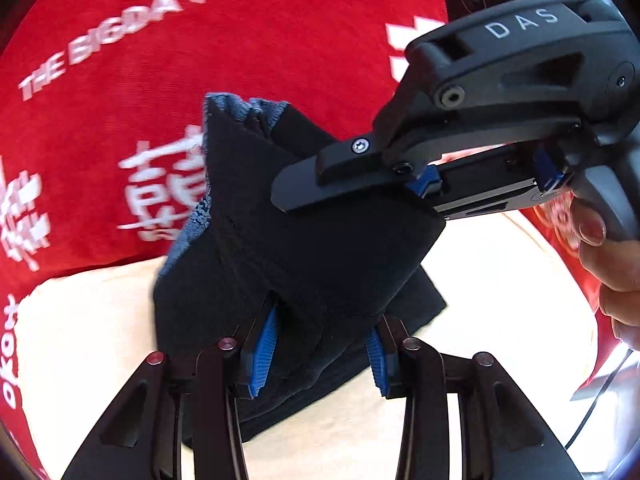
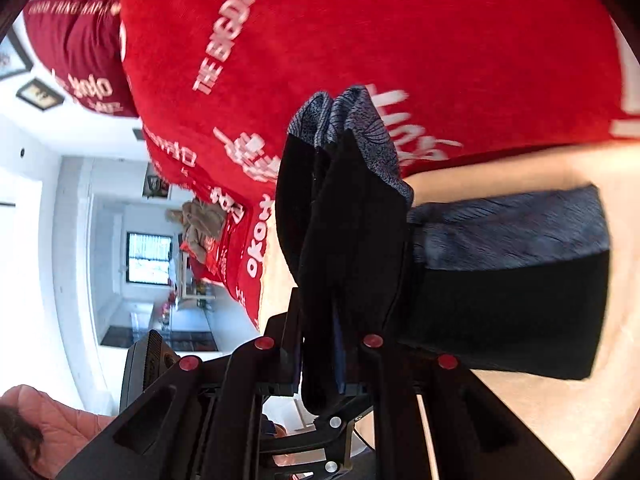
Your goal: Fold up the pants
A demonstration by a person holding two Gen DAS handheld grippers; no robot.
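Observation:
The pants (image 1: 304, 248) are black with blue-grey patterned panels, folded into a thick bundle over a cream surface (image 1: 92, 336). My left gripper (image 1: 320, 356) has its blue pads on either side of the bundle's near edge and grips it. My right gripper (image 1: 400, 184) comes in from the upper right in the left wrist view and is clamped on the bundle's upper fold. In the right wrist view the right gripper (image 2: 320, 364) is shut on the raised fold of the pants (image 2: 352, 224), while the lower layer (image 2: 512, 280) lies flat to the right.
A red blanket (image 1: 240, 52) with white lettering covers the area behind the pants; it also shows in the right wrist view (image 2: 360, 32). A hand (image 1: 612, 256) holds the right gripper's handle. A room with a window (image 2: 148, 258) lies beyond the bed's edge.

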